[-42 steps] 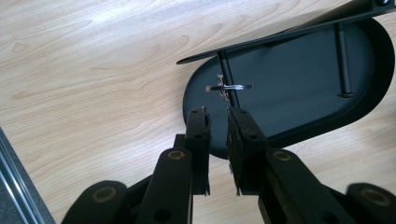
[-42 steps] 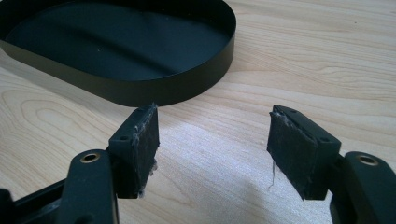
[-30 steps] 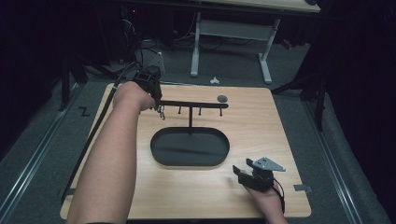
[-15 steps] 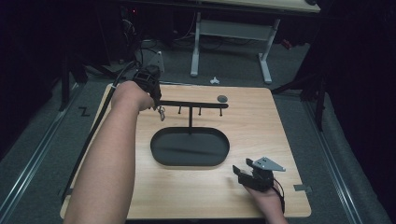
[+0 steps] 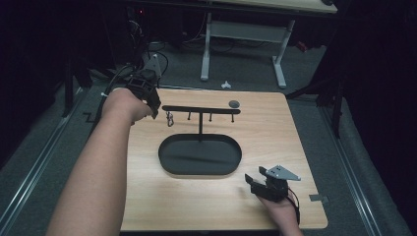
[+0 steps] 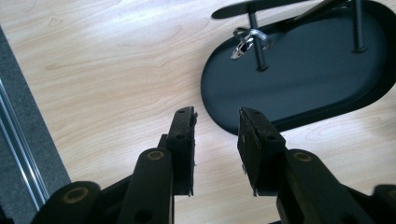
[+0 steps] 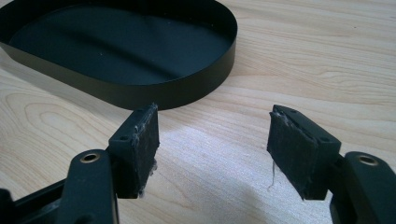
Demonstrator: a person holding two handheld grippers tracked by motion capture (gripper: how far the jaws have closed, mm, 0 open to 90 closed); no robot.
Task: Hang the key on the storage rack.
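A black stand has a crossbar with small hooks, on a post rising from an oval black tray. A silver ring hangs from the bar's leftmost hook; the left gripper view has this ring above the tray. My left gripper hovers just left of the bar's end. Its jaws have just been opening, and the left gripper has nothing between them. My right gripper rests open at the table's front right. In its own view the right gripper is empty, facing the tray wall.
A small grey disc lies on the wooden table behind the bar's right end. Beyond the table's far edge are a white desk frame and a small white object on the floor. Dark floor surrounds the table.
My left hand has drawn back to the left and a little up, away from the bar's left end, and its jaws have parted. The ring stays on its hook. The right gripper has not moved.
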